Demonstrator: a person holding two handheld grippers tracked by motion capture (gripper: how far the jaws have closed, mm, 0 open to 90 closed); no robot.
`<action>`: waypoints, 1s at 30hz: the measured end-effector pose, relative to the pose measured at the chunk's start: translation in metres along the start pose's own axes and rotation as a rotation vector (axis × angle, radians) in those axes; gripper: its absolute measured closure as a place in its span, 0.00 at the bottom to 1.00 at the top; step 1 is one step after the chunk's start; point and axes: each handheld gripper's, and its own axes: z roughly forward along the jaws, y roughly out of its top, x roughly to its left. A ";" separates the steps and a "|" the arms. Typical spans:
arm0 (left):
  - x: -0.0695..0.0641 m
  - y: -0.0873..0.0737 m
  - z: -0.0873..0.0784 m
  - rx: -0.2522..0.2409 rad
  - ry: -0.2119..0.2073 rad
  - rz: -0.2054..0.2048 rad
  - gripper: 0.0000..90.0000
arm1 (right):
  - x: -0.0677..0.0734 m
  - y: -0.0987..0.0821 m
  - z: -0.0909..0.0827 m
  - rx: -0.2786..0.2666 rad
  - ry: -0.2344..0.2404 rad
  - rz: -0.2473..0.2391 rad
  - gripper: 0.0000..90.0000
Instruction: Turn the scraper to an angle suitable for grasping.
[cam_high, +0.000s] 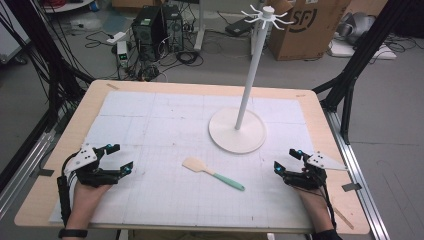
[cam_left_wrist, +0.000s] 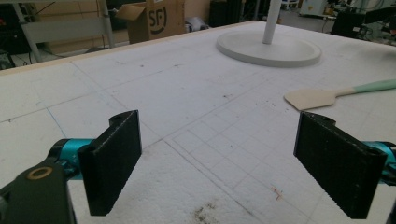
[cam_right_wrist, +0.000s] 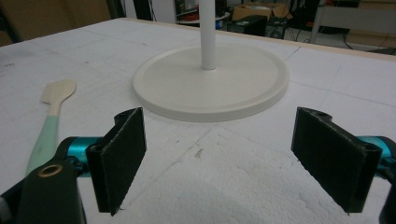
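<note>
Right now, starting at my left, the left gripper (cam_high: 116, 159) sits near the left edge of the bench (cam_high: 60, 150) with its jaws spread wide and nothing between them; in its own view the left gripper (cam_left_wrist: 217, 161) frames only bare white foam, and its pads hang just over the surface without my being able to tell whether they touch it. Moving toward the middle, the spatula (cam_high: 212, 173) lies flat on the foam between my two hands, well apart from both, its pale blade pointing up-left and its mint handle running down-right. From the left gripper view the spatula (cam_left_wrist: 327, 95) is cut off at the right edge, so I can't see the handle's end. Behind it stands the white rack (cam_high: 248, 80), a tall pole on a round base with small hooks at the top; the pole is cropped in both gripper views. At the right, the right gripper (cam_high: 286, 161) rests near the bench edge, jaws equally wide apart and holding nothing, looking at the rack base (cam_right_wrist: 210, 81). Beyond the bench sit a cardboard box (cam_high: 305, 27) and a computer tower (cam_high: 150, 25).
</note>
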 end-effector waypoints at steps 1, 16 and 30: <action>0.000 0.000 0.000 0.002 0.001 0.002 0.17 | 0.000 0.001 0.000 -0.005 0.001 0.000 0.19; 0.000 0.000 0.000 0.003 0.001 0.004 0.18 | 0.028 0.021 0.023 0.009 0.100 -0.046 0.24; -0.001 0.000 0.000 0.003 0.002 0.003 0.18 | 0.083 0.040 0.086 0.138 0.286 -0.121 0.33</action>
